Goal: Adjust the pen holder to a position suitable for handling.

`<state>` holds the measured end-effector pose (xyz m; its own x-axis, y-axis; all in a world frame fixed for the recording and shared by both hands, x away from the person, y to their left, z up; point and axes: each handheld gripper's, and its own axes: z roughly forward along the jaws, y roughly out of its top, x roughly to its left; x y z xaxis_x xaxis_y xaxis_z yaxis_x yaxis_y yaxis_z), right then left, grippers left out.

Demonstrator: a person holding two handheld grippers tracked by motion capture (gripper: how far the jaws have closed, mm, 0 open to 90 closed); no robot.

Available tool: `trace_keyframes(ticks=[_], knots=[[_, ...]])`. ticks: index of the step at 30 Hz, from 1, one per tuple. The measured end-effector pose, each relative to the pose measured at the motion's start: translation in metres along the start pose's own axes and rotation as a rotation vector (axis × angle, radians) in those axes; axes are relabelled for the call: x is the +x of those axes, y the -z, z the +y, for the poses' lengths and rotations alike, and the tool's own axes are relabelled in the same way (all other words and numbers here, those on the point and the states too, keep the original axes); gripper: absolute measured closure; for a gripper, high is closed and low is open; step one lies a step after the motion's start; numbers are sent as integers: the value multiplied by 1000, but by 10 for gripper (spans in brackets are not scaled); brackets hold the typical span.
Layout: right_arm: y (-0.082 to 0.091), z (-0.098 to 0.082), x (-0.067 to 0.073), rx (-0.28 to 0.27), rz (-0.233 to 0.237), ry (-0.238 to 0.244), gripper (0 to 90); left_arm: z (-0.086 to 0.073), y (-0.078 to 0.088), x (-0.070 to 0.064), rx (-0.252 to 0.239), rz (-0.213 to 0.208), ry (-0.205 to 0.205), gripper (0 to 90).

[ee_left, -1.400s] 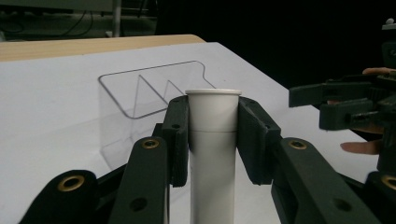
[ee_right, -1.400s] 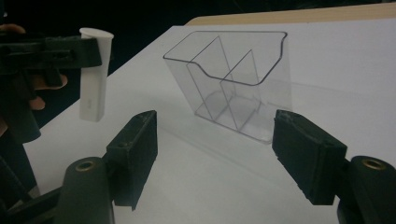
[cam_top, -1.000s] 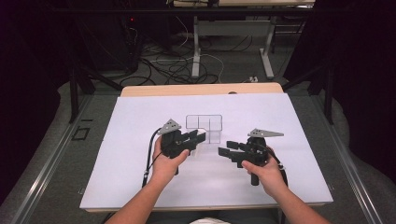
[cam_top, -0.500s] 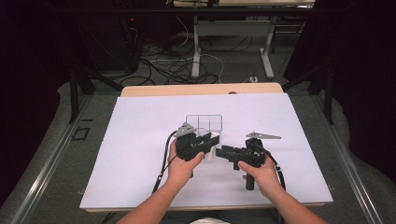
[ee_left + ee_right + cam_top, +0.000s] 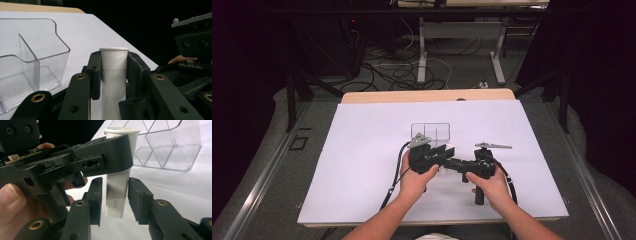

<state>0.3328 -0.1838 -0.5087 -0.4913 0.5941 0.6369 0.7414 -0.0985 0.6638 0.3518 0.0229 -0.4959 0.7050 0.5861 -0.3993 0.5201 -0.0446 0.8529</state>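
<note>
Above the middle of the white sheet covering the table (image 5: 362,150), I hold a white, capped plastic tube (image 5: 114,72) upright in my left gripper (image 5: 447,152), its pads pressed against the tube's upper part just below the cap. My right gripper (image 5: 115,197) meets it from the opposite side, jaws set around the tube's lower end; they have just been closing, the left pad close against the tube and a thin gap showing at the right pad. The tube's bottom hangs clear of the sheet. Just beyond the tube sits a clear plastic organiser tray with dividers (image 5: 430,132), its near wall just beside my left gripper (image 5: 112,75) and its compartments open at the top. In the high view the two grippers meet nose to nose near the tray's near edge, my right gripper (image 5: 457,164) toward the sheet's right half. Bare white sheet spreads wide to the left and right of both hands and toward the near edge; the wooden table edge (image 5: 427,95) runs past the sheet's far side.
</note>
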Motion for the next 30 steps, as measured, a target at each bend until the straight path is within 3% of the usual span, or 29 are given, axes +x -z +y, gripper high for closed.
trace_keyframes(ticks=[4, 11, 23, 30], knots=[[-1, 0, 0, -3, -3, -30, 661, 1, -1, -2, 3, -6, -5, 670], [-1, 0, -2, -19, -12, -30, 688, 0, -2, -4, 13, -8, -4, 670], [0, 1, 0, 9, -24, -77, 701, 0, -3, -3, 35, -17, -2, 667], [0, 1, 2, 18, -50, -61, 704, 0, -2, -3, 47, -10, 8, 633]])
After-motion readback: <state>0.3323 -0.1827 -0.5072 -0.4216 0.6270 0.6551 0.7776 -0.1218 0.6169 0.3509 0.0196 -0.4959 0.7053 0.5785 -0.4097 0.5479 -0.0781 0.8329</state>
